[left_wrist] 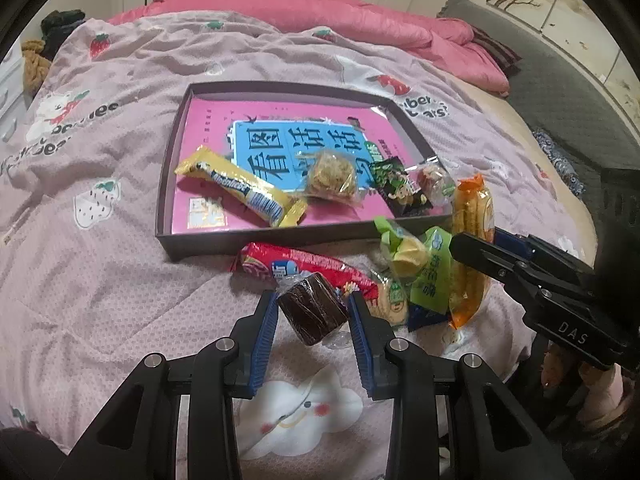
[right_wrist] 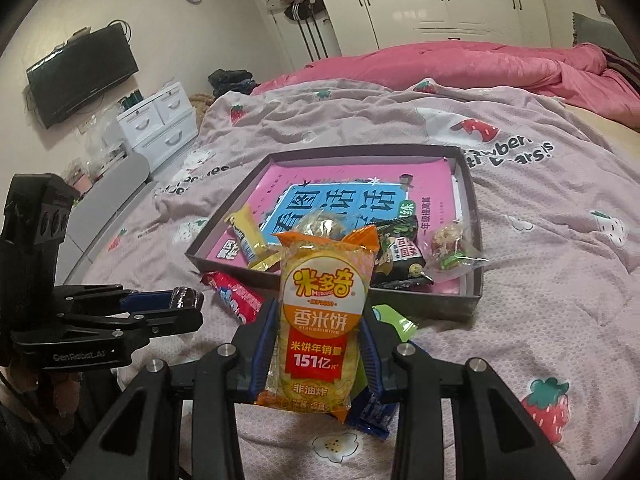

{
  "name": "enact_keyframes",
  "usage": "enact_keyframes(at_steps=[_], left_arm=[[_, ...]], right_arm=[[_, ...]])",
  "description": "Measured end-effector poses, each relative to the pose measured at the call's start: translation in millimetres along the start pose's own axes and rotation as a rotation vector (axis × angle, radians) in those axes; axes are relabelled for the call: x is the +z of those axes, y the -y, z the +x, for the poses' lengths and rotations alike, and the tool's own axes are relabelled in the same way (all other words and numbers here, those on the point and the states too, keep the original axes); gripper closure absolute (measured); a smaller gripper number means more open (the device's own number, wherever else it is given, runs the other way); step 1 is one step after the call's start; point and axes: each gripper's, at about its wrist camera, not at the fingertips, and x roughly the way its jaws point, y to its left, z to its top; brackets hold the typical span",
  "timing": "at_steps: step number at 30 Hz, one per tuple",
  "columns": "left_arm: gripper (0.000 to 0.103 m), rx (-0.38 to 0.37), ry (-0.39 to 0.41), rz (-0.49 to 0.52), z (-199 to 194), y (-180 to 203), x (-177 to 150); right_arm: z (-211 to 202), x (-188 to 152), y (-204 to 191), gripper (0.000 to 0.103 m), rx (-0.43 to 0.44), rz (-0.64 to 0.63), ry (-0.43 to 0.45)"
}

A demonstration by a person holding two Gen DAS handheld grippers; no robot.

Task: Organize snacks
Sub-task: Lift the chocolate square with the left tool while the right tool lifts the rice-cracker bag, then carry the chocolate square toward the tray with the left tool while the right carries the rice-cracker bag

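Observation:
My left gripper (left_wrist: 314, 304) is shut on a brown wrapped cake (left_wrist: 312, 308), held just above the bedspread; it shows from the side in the right wrist view (right_wrist: 186, 298). My right gripper (right_wrist: 320, 320) is shut on an orange rice cracker pack (right_wrist: 322, 324), also seen in the left wrist view (left_wrist: 472, 240). The dark shallow box (left_wrist: 256, 238) ahead holds a pink book, a yellow bar (left_wrist: 240, 188), a clear-wrapped biscuit (left_wrist: 330, 176), a dark green packet (left_wrist: 400, 188) and a small clear packet (left_wrist: 434, 184).
Loose on the bed before the box lie a red packet (left_wrist: 304, 270), green packets (left_wrist: 428, 276) and a blue packet (right_wrist: 372, 414). A pink quilt (left_wrist: 320, 16) lies at the far side. White drawers (right_wrist: 160, 124) and a TV (right_wrist: 80, 76) stand at the left.

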Motion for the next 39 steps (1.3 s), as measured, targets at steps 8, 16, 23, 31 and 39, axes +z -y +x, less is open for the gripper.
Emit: enact_keyframes(at_steps=[8,16,23,31,39], left_arm=[[0.066,0.002,0.035,0.004,-7,2,4],[0.066,-0.001,0.072,0.003,-15,4,9],[0.066,0.015,0.098,0.018,-20,7,11],[0.066,0.031,0.132,0.03,-26,10,16],[0.066,0.033,0.164,0.03,-31,11,22]], right_arm=[[-9,4,5,0.065,-0.008,0.017,0.04],[-16,9,12,0.065,-0.009,0.047,0.073],[-21,11,14,0.065,-0.018,0.052,0.092],[-29,15,14,0.065,-0.029,0.049,0.129],[-36,19,14,0.065,-0.027,0.048,0.165]])
